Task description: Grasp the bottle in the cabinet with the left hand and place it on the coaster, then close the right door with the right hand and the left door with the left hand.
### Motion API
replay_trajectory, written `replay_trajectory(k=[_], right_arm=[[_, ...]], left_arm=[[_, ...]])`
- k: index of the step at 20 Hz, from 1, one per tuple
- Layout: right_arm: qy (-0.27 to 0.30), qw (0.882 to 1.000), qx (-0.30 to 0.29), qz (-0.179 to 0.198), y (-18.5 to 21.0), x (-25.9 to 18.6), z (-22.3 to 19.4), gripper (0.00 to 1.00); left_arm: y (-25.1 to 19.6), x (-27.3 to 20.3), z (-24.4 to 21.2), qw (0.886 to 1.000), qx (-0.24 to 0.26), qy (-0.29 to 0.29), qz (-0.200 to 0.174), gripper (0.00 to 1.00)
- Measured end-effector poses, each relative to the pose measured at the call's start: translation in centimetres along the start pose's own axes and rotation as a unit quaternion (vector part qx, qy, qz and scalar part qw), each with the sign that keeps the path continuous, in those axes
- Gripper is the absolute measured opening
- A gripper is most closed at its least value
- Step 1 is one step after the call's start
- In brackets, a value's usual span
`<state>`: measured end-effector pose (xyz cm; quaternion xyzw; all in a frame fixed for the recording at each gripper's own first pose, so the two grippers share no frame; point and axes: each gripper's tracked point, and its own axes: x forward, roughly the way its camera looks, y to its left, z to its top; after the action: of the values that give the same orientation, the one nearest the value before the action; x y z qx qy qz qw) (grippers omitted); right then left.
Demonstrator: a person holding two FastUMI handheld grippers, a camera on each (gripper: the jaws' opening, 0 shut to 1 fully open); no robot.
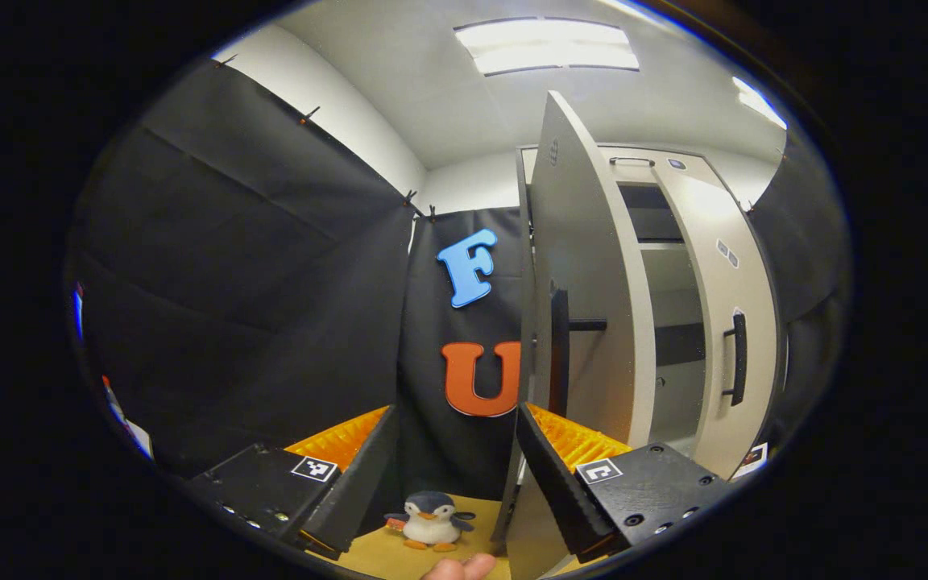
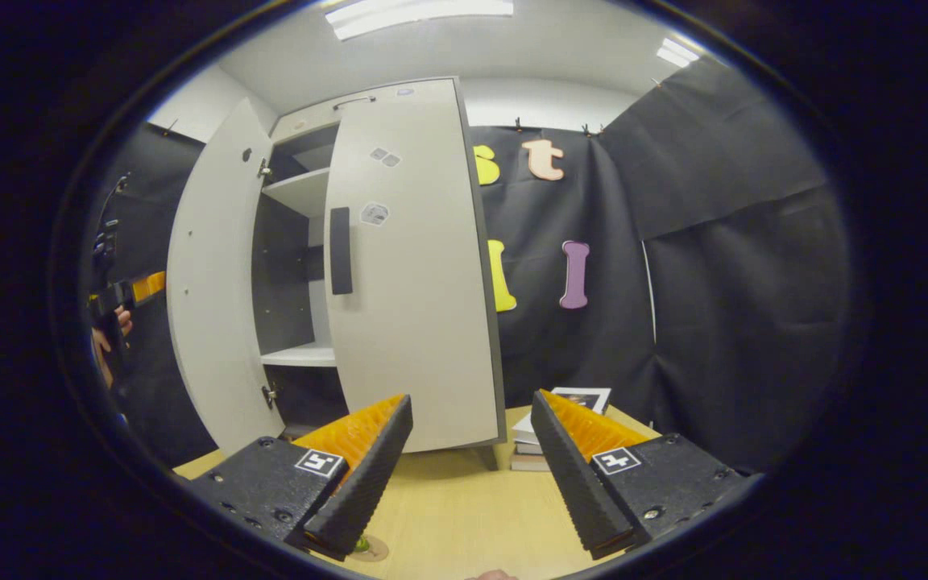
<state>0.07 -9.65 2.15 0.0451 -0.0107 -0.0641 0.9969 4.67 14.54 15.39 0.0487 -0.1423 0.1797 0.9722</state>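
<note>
Black cloth walls close in a booth where a pale cabinet [image 2: 335, 266] stands at the back of a wooden tabletop [image 2: 464, 515]. Its right door [image 2: 412, 266] looks nearly closed, while its left door [image 2: 210, 282] swings wide, leaving the shelves [image 2: 303, 354] exposed, probably so the bottle could come out. I see no bottle on those shelves.

The right gripper [image 2: 464, 483] hovers over the tabletop's near edge with jaws spread and empty. Just below its left finger, a round coaster [image 2: 371, 549] peeks out bearing something greenish, likely the bottle's base, though the finger hides most of it.

The left gripper [image 1: 452, 483], jaws also spread and empty, sits beside the left door's [image 1: 585, 290] outer face, seemingly positioned to push it shut. A toy penguin [image 1: 430, 520] stands between its fingers, farther off, and a fingertip [image 1: 460, 569] is cut off at the bottom.
</note>
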Motion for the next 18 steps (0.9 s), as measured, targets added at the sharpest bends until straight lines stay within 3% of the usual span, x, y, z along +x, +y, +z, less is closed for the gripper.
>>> replay_trajectory(k=[3, 4, 7, 13, 14, 17, 18], right_arm=[[-0.002, 1.0, 0.007, -0.002, -0.1, 0.1, 0.1, 0.97], [-0.002, 1.0, 0.011, -0.001, 0.0, 0.1, 0.0, 0.97], [-0.003, 1.0, 0.018, 0.0, 0.1, 0.0, 0.0, 0.99], [-0.003, 1.0, 0.019, 0.004, 0.2, -0.1, 0.1, 0.99], [-0.003, 1.0, 0.02, 0.007, 0.2, -0.1, 0.1, 0.99], [-0.012, 1.0, 0.024, 0.016, 0.5, -0.4, 0.7, 0.99], [-0.018, 0.999, 0.027, 0.016, 0.6, -0.5, 1.0, 0.94]], left_arm=[[-3.8, 0.2, -0.5, 0.998, -0.023, 0.015, -0.062, 0.92], [-4.9, 0.2, -0.7, 0.996, -0.021, 0.023, -0.085, 0.99], [-8.1, -0.7, -0.7, 0.99, -0.01, 0.027, -0.141, 0.96], [-10.1, -2.6, 0.3, 0.986, -0.024, 0.008, -0.167, 0.91], [-10.2, -2.9, 0.3, 0.985, -0.027, 0.011, -0.168, 0.98], [-9.4, -4.0, -0.8, 0.987, -0.025, 0.022, -0.156, 0.99], [-9.1, -4.5, -1.5, 0.988, -0.025, 0.026, -0.148, 0.99]])
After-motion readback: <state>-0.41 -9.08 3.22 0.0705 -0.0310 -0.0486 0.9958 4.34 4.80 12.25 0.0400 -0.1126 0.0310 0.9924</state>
